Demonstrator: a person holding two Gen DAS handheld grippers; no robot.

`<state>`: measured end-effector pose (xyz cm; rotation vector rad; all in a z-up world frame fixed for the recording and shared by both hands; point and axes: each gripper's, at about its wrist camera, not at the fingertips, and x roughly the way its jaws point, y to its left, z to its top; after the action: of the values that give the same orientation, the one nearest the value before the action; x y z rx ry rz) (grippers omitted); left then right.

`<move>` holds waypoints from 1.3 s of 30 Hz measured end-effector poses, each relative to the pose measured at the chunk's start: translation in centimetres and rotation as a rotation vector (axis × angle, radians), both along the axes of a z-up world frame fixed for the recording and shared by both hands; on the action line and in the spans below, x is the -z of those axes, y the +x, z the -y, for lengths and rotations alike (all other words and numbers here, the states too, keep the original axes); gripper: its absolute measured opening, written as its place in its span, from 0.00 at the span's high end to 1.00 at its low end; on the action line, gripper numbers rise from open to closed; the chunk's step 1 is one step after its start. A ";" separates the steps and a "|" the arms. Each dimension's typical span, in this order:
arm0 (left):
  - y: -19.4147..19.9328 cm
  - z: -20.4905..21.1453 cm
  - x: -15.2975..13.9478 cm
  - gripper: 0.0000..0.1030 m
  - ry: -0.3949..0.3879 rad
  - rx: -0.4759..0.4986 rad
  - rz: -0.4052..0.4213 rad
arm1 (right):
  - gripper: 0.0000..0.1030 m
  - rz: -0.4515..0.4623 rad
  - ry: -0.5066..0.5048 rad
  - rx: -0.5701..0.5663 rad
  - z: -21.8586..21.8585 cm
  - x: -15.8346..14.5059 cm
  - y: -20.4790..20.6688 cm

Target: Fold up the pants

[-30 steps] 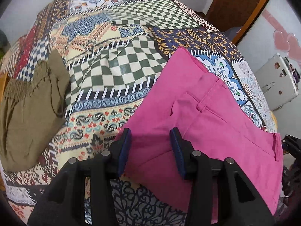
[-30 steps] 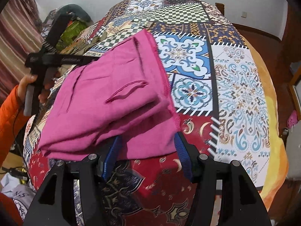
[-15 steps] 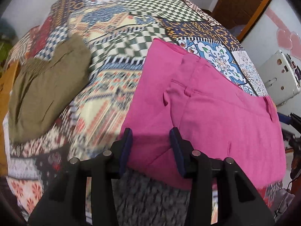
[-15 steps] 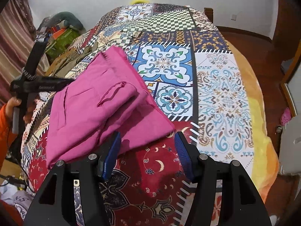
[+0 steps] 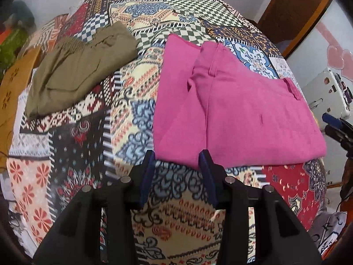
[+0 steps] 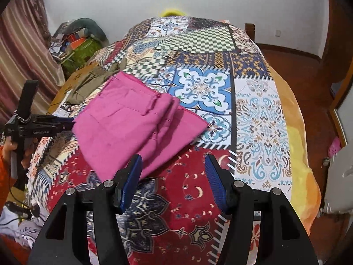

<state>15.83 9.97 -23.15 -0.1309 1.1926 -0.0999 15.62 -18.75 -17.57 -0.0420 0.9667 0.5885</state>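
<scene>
Pink pants folded on the bed

Our left gripper [image 5: 176, 161] and right gripper [image 6: 173, 165] hover part-open, empty, beside the folded magenta cotton pants [image 5: 238, 112].

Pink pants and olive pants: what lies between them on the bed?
Only bare patchwork bedspread separates the folded pink pants from the olive pants, clearest in the left wrist view.

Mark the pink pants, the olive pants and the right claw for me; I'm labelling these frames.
pink pants [image 5: 242, 110], left wrist view, middle of the folded top layer.
olive pants [image 5: 72, 72], left wrist view, centre of the fabric.
right claw [image 6: 173, 181], right wrist view, midway between its open fingertips.
</scene>
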 end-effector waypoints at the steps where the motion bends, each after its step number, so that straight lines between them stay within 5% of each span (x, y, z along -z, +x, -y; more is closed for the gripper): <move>1: -0.4 0.1 0.0 0.58 0.009 0.001 0.008 | 0.47 0.004 0.004 -0.003 -0.1 -0.1 0.0; 7: -1.2 -0.8 -1.3 0.59 0.028 -0.025 0.040 | 0.47 0.000 0.016 -0.042 -1.4 -0.3 -0.5; 12: 0.4 -2.9 -2.6 0.59 -0.033 -0.075 0.075 | 0.47 -0.008 0.009 -0.091 -2.9 0.0 -1.0; 18: 2.8 -2.2 0.2 0.58 0.002 -0.049 0.013 | 0.47 -0.065 -0.021 -0.121 -3.7 2.7 -0.6; 21: 2.4 -1.6 0.5 0.58 0.041 -0.027 0.053 | 0.42 -0.083 -0.014 -0.103 -3.0 3.3 -0.1; 39: -1.8 -0.7 0.3 0.58 -0.013 -0.068 0.069 | 0.41 -0.026 -0.114 -0.087 -2.9 4.8 4.5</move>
<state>13.98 10.65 -23.43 -0.1783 1.1176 -0.0523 20.08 -15.81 -22.35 -0.1796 1.0266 0.6148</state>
